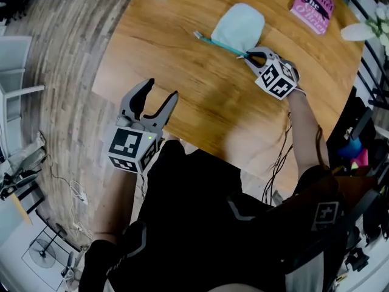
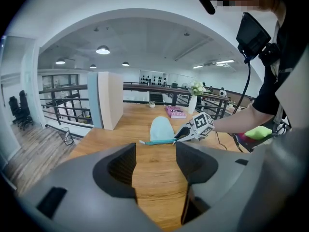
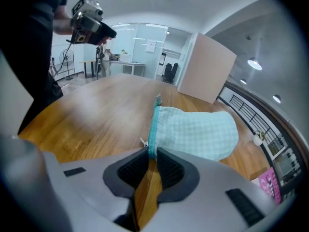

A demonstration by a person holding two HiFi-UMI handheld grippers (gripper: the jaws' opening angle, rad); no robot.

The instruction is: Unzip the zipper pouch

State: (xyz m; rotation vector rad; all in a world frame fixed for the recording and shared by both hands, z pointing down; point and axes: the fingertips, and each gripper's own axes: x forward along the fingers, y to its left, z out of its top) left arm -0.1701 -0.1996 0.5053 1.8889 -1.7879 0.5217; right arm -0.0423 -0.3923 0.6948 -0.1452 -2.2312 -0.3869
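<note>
Mint zipper pouch point(image 1: 240, 26): lay flat on the wooden bench point(image 1: 194, 108), at twelve o'clock from me.
Teal zipper point(image 1: 219, 44): ran along the pouch's seven o'clock edge.
My right claw point(image 1: 248, 56): nearly closed, pinching the zipper's four o'clock end.
My left claw point(image 1: 163, 87): spread wide, empty, at seven o'clock of the pouch, well apart.

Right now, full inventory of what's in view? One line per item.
zipper pouch: 1, pale mint check with teal zipper band, lying on the table's far part
book: 1, pink, table's far right corner
board: 1, white with a blue edge, upright at the table's far left
vase: 1, white, pale flowers, beyond the book
table: 1, brown wood
left hand-held gripper: 1, grey, jaws apart, empty, at the table's near edge
right hand-held gripper: 1, grey, jaws closed on the pouch's zipper end
</note>
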